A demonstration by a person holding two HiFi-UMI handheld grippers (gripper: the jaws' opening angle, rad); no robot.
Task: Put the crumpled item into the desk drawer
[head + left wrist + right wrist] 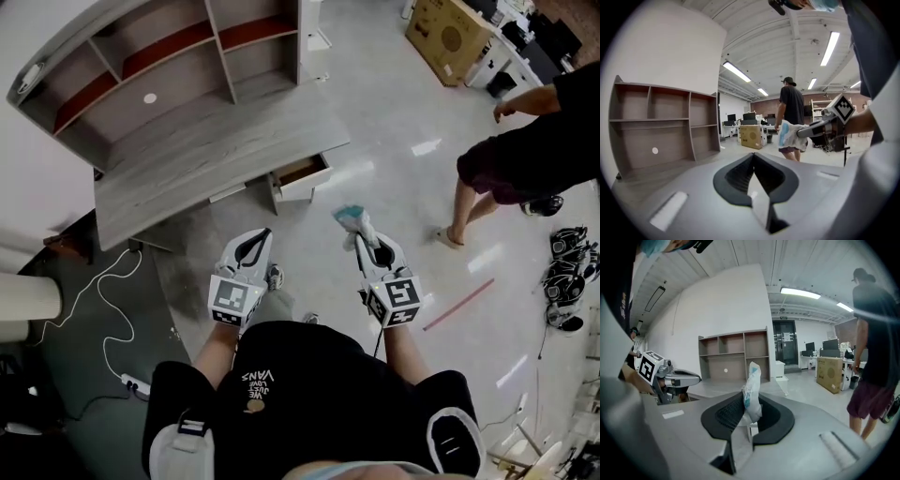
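The crumpled item (352, 217), a white and teal wad, sticks out of my right gripper (360, 240), which is shut on it above the floor. From the right gripper view the wad (751, 389) stands upright between the jaws of that gripper (749, 401). My left gripper (265, 234) is shut and holds nothing; its jaws meet in the left gripper view (753, 157), where the wad (789, 135) also shows. The grey desk (216, 150) lies ahead, its drawer (302, 175) pulled open at the front right corner, a short way beyond both grippers.
A shelf hutch (159, 56) stands on the desk. A person in black (525, 150) stands on the floor to the right. A cardboard box (448, 26) is far right. A power strip with a white cable (131, 380) lies left, a pink stick (457, 305) right.
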